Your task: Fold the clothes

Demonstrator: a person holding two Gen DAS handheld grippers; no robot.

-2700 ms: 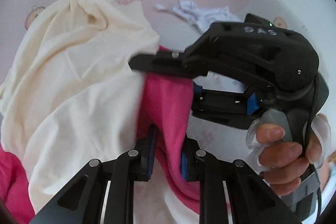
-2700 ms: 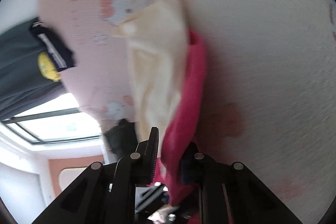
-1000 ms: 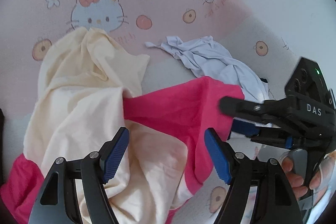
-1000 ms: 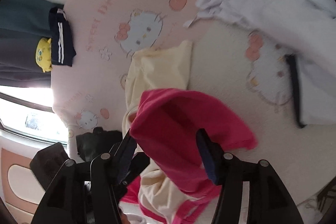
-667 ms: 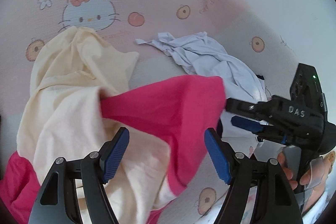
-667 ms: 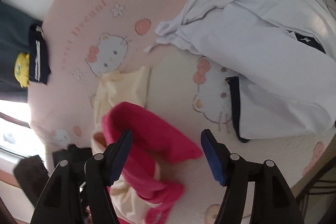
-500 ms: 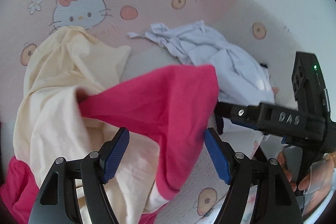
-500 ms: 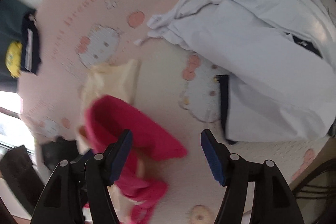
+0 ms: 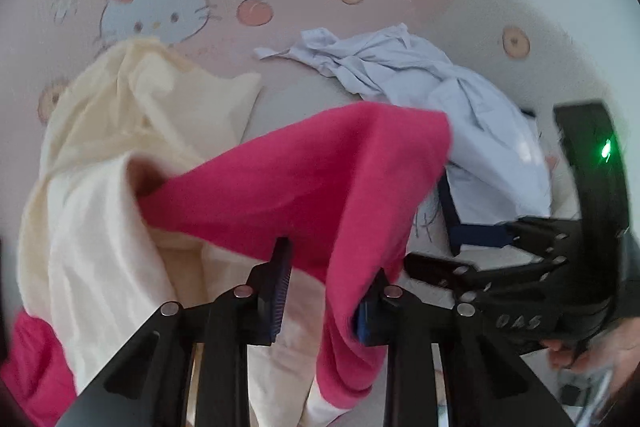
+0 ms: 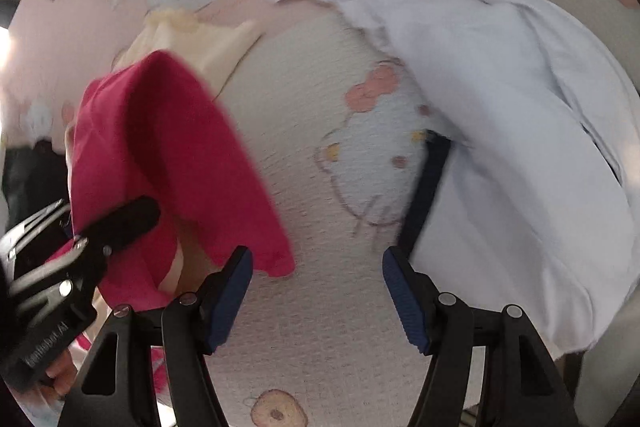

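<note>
1. The left gripper [image 9: 320, 291] has its two fingers partly closed, and a fold of the pink and cream garment [image 9: 304, 187] hangs between them.
2. The right finger's blue pad touches the pink cloth. The left pad sits just beside it, so I cannot tell if the grip is tight.
3. The pink part drapes over the left gripper and stretches up and away from it. The cream part [image 9: 112, 195] hangs to the left of the fingers and spreads out on the bed.
4. The right gripper [image 10: 316, 291] has its fingers wide apart, and nothing is between them. Only the bed sheet [image 10: 320, 195] shows in the gap.
5. In the right wrist view, the pink cloth [image 10: 168, 155] is up and to the left of the right gripper. Its lower corner hangs just beside the left blue pad, and I cannot tell if they touch.
6. A pale blue shirt [image 10: 520, 115] lies crumpled on the sheet, to the right of the right gripper. It has a dark blue edge.
7. The sheet is pink and white with cartoon cats [image 9: 156, 11] on it.
8. In the left wrist view, the right gripper's black body [image 9: 540, 267] is low on the right, near the pink cloth.
</note>
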